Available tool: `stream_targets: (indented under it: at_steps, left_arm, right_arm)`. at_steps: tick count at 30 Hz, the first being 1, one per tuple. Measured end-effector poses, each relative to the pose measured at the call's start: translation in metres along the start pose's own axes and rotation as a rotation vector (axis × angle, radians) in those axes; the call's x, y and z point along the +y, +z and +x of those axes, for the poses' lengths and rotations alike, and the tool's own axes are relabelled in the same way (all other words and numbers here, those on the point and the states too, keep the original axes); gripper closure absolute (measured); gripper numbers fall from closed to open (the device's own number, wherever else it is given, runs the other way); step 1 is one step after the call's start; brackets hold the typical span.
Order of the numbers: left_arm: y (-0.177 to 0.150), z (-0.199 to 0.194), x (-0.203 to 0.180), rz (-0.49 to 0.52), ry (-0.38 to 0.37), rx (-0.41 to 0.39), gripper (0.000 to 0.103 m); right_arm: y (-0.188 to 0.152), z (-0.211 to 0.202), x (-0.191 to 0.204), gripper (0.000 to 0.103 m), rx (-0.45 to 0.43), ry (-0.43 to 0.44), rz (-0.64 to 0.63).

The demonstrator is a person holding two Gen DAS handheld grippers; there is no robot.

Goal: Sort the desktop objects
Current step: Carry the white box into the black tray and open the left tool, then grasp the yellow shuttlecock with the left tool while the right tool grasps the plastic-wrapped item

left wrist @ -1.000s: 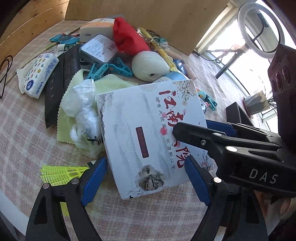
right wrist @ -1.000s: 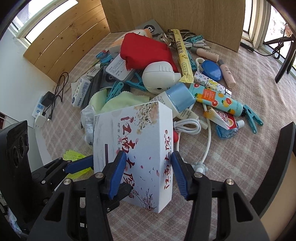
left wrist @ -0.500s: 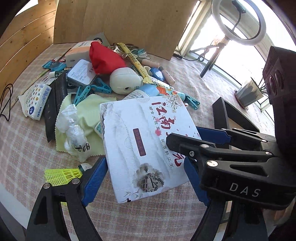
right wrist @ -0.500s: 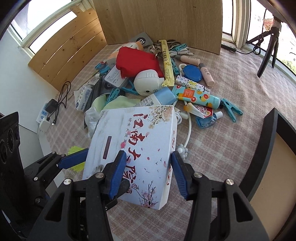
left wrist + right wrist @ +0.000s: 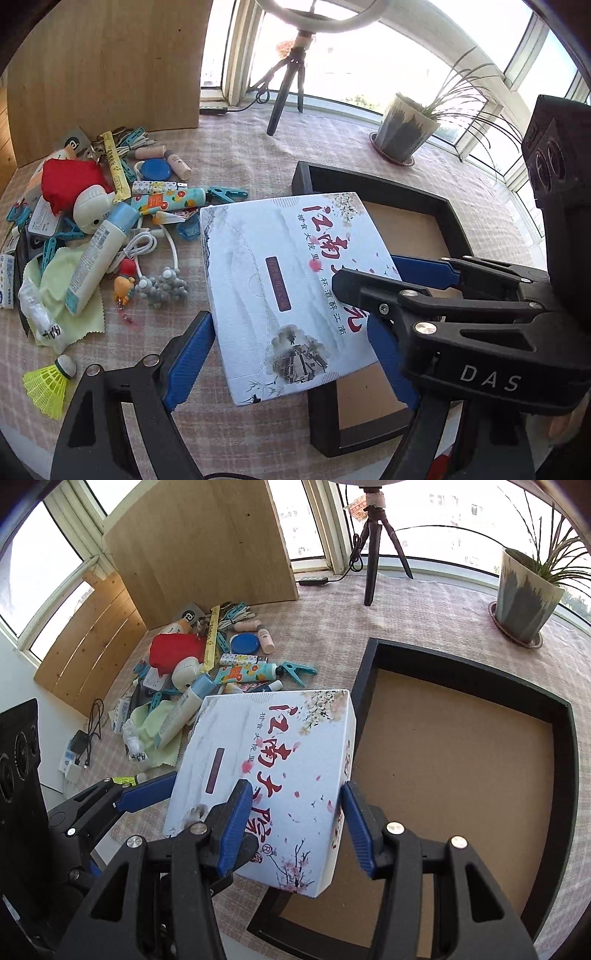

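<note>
Black tray with brown floor fills right of frame, on checked tablecloth. White printed box held tilted in mid-frame, lifted off the cloth, its far corner over the tray's left rim. Left gripper clamps the box across its width, blue pads on both side edges. Right gripper pinches the box's near right corner, one pad on top face, one on side wall. Clutter pile upper left: red pouch, tubes, clips. Yellow shuttlecock lower left.

White printed box, tilted, above black tray
</note>
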State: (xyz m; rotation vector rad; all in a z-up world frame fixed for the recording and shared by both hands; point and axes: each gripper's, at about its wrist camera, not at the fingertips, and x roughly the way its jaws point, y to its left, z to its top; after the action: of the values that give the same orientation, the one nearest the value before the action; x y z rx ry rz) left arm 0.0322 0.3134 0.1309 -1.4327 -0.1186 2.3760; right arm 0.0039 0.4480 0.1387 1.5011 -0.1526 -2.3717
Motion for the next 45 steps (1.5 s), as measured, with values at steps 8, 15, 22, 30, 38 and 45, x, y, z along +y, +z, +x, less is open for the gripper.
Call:
stream_targets:
  at_steps: [8,15,22,30,38,45]
  left_arm:
    - [0.006,0.023,-0.086,0.154,-0.092,0.039,0.02]
    - [0.007,0.033,-0.137,0.246,-0.145,0.073,0.02]
    - [0.012,0.025,-0.133,0.227,-0.146,0.055,0.02]
    - [0.013,0.007,-0.057,0.093,-0.043,0.021,0.02]
    - [-0.003,-0.03,0.053,-0.112,0.098,-0.012,0.02]
    - [-0.035,-0.064,0.139,-0.278,0.238,-0.036,0.02]
  right_arm:
    - [-0.034,-0.045,-0.076,0.053,-0.036,-0.09,0.139]
    - [-0.058,-0.071,-0.117,0.053,-0.058,-0.132,0.222]
    - [-0.059,-0.09,-0.121,0.053,-0.097,-0.12,0.249]
    - [-0.029,-0.057,-0.066,0.053,-0.056,-0.048,0.124]
    - [0.011,-0.009,0.028,0.053,-0.006,0.028,-0.091]
    - [0.027,0.04,0.117,0.053,0.041,0.079,-0.284]
